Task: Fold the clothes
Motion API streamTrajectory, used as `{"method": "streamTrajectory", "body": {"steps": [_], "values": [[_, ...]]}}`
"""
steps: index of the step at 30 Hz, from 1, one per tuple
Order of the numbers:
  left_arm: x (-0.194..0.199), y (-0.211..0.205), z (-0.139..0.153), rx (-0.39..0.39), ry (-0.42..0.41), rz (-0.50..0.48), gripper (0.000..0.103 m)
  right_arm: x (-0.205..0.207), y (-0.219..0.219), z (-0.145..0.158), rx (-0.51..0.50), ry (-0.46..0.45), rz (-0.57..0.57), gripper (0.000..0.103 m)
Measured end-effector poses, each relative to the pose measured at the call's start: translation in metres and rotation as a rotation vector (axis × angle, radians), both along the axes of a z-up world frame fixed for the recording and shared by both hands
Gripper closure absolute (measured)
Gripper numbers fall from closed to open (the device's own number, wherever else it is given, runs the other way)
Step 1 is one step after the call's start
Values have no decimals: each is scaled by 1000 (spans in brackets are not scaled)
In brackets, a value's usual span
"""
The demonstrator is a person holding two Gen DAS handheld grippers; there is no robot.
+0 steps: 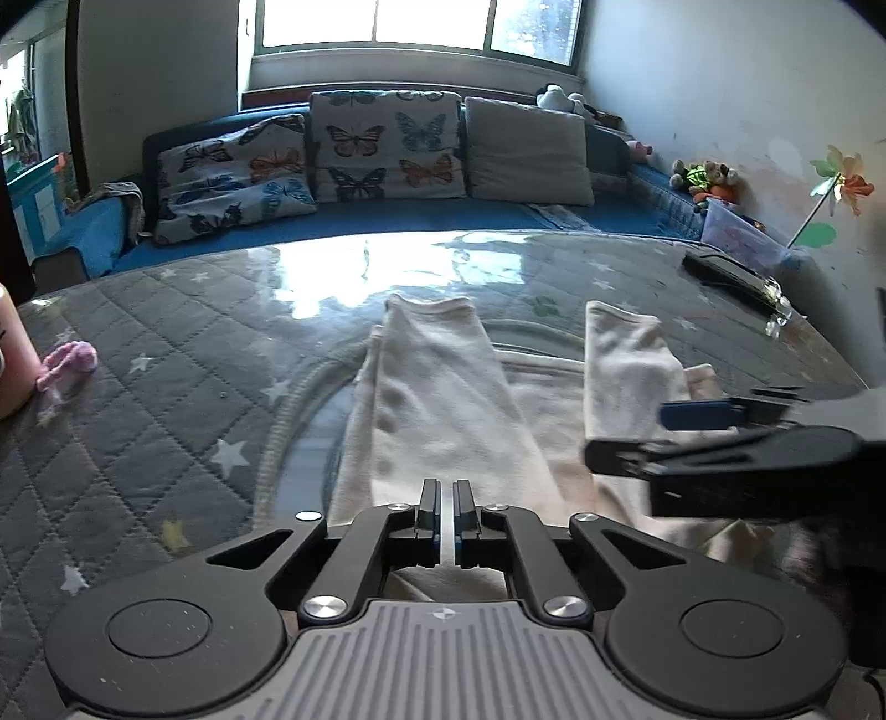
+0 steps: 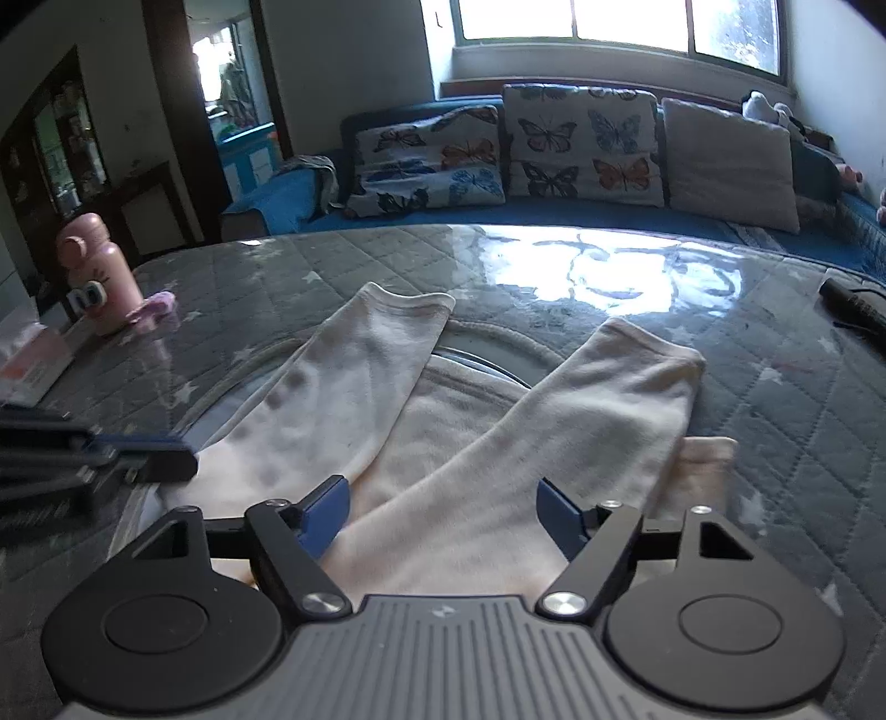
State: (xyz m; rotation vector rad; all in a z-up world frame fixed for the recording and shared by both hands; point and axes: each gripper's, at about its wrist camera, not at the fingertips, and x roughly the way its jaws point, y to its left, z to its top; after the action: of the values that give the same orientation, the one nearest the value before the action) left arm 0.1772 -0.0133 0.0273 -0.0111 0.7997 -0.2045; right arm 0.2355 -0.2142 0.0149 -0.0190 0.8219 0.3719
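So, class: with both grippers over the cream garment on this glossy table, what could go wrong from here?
The left gripper looks shut with no cloth visibly between its fingers, so a lift may bring up nothing. The sleeves are already folded in and could flop open if the garment is dragged. The pink bottle stands near the table edge.

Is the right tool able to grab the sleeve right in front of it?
Probably yes. The right tool is open, with the sleeve lying between its fingers and nothing on top. The left tool is off to the side.

Home living room: far sofa (image 1: 387, 213) with butterfly cushions (image 1: 387, 147), window (image 1: 415, 22), stuffed toys (image 1: 703, 180), quilted surface (image 1: 166, 354).
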Motion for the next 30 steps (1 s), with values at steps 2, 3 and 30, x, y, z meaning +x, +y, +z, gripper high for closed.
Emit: {"method": "streamTrajectory", "body": {"steps": [2, 3, 30], "values": [[0, -4, -1, 1, 3, -11, 96, 4, 3, -6, -13, 20, -5, 44], [-1, -6, -1, 2, 2, -19, 91, 5, 3, -9, -22, 29, -5, 48], [-33, 27, 22, 12, -117, 73, 101, -69, -88, 32, 126, -73, -97, 101]]}}
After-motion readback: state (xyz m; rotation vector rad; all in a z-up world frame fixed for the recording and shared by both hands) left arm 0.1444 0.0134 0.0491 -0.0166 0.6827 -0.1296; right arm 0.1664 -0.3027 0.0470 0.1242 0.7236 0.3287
